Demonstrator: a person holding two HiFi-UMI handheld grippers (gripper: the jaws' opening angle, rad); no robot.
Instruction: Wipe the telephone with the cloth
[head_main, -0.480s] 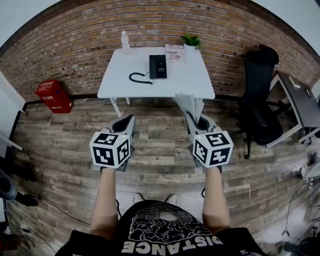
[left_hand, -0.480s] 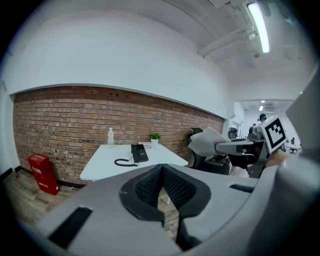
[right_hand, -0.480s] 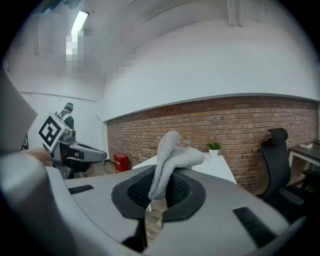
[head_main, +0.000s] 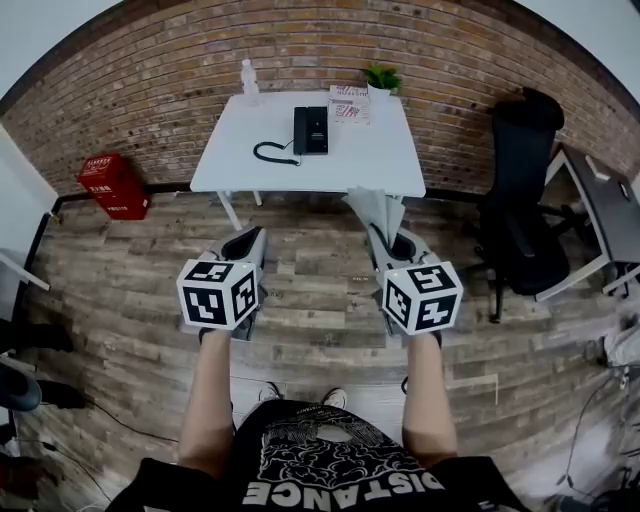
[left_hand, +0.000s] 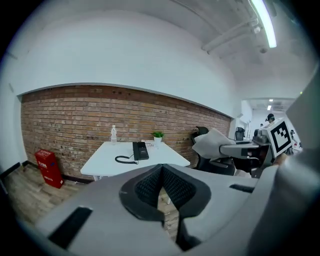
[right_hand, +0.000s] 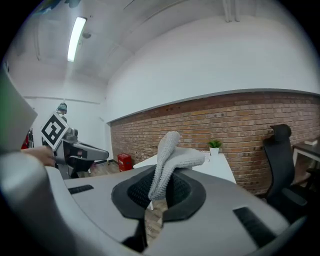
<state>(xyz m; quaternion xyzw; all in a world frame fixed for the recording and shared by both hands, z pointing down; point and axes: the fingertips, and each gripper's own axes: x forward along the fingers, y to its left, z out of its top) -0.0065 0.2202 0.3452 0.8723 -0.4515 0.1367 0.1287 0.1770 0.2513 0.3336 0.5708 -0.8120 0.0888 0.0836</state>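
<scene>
Sitting near the far edge of a white table (head_main: 370, 160), the telephone (head_main: 311, 130) is a black desk set, rectangular, with its handset lying along its length and a coiled black cord (head_main: 272, 153) trailing off its left side. The cloth (right_hand: 172, 160) is pale grey with a knitted texture; it is not on the table but pinched between the jaws of the right gripper (right_hand: 157, 187), its free end folding over above them. The left gripper (left_hand: 161, 172) carries nothing, and its ribbed black pads meet at the tips. Both grippers are held out level and side by side over a wooden plank floor (head_main: 300, 330), well short of the table, on bare forearms that reach up from the bottom of the head view (the marker cubes sit just above the wrists). A clear bottle (head_main: 249, 80), a small potted plant (head_main: 382, 80) and a printed leaflet (head_main: 348, 105) stand along the table's back edge by a brick wall (head_main: 180, 90); a black office chair (head_main: 520, 200) is to the right and a red box (head_main: 112, 185) to the left. Compared with half a second earlier, the table and telephone sit slightly further left in the head view, while the grippers keep the same pose and the cloth remains clamped.
</scene>
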